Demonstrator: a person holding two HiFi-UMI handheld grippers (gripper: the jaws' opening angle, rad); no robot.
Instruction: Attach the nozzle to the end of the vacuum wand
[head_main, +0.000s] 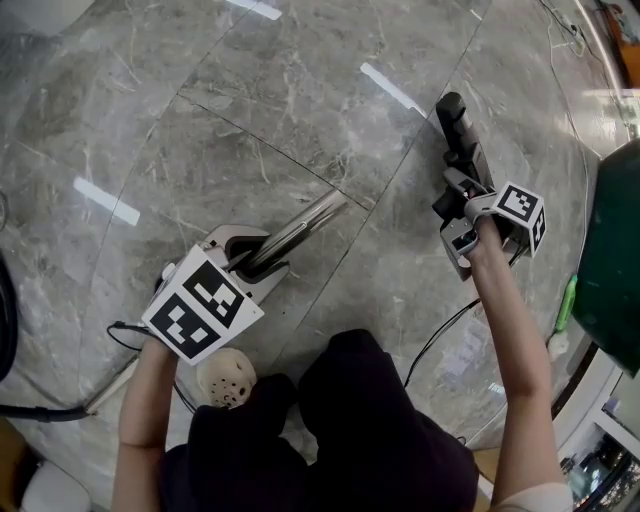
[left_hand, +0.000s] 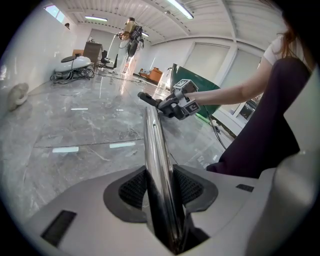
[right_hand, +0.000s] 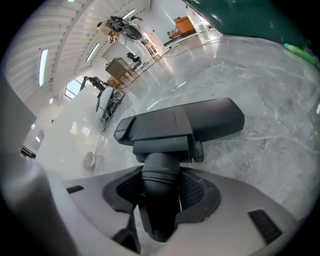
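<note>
A shiny metal vacuum wand (head_main: 305, 225) runs up and to the right from my left gripper (head_main: 255, 262), whose jaws are shut round it. In the left gripper view the wand (left_hand: 155, 150) passes between the black pads and points toward the right gripper (left_hand: 182, 102). The dark grey floor nozzle (head_main: 458, 125) hangs a little above the marble floor at the right. My right gripper (head_main: 455, 200) is shut on the nozzle's round neck (right_hand: 160, 175), with the wide nozzle head (right_hand: 185, 122) lying crosswise beyond the jaws. The wand's free end and the nozzle are apart.
A dark green panel (head_main: 612, 260) stands at the right edge. A black cable (head_main: 440, 335) trails over the floor near my legs. A beige perforated ball (head_main: 226, 377) sits under the left gripper. Machines and chairs (left_hand: 75, 62) stand far across the room.
</note>
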